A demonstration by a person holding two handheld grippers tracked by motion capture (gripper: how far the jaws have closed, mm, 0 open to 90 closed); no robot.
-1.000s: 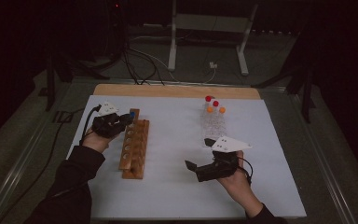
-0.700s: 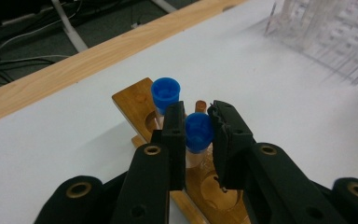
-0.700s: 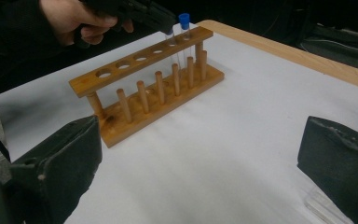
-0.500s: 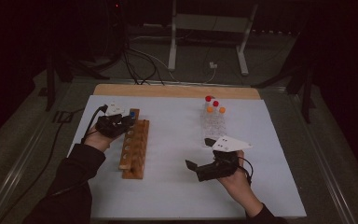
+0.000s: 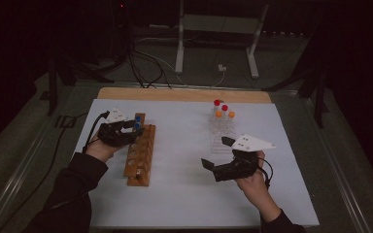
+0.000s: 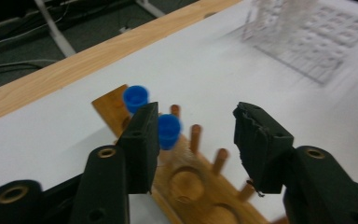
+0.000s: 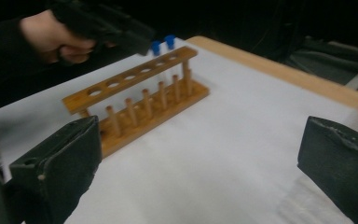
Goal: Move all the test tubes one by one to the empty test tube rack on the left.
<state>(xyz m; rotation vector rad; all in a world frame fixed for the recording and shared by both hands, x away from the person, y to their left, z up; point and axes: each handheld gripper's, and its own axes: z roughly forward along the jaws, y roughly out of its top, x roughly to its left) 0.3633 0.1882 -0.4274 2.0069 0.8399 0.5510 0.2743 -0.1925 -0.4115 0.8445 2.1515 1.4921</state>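
Table point(image 5: 184, 204): covered with a white sheet; a wooden strip is seen at the far edge. A knock against it would shake both racks.
Wooden rack point(image 5: 141, 154): set on the left part of the sheet, long axis running away from the person. It is judged light enough to be dragged or tipped if a jaw catches its top board point(image 7: 135, 74) on withdrawal.
Clear rack point(image 5: 222, 133): placed far right of centre, with red- and orange-capped tubes point(image 5: 224, 111) at its far end. It lies well apart from the present work, so little risk is read here.
Left gripper point(image 5: 126, 132): held at the far end of the wooden rack. Its jaws have just been opening and now stand partly apart, with nothing pressed between them. One jaw point(image 6: 142, 140) is seen just beside the nearer blue cap, and whether it touches cannot be told. A sideways pull could tilt that tube or lift it out.
Right gripper point(image 5: 212, 163): held low over bare sheet, near the clear rack, jaws wide and empty. A hasty reach toward the clear rack could topple its tubes.
Blue-capped tubes point(image 6: 169, 130): two are seated in the end holes of the wooden rack, side by side. If the second is not fully down, it could lean and be snagged.
Empty holes point(image 7: 121, 83): the rest of the row is open; a misaimed tube could strike the board instead.
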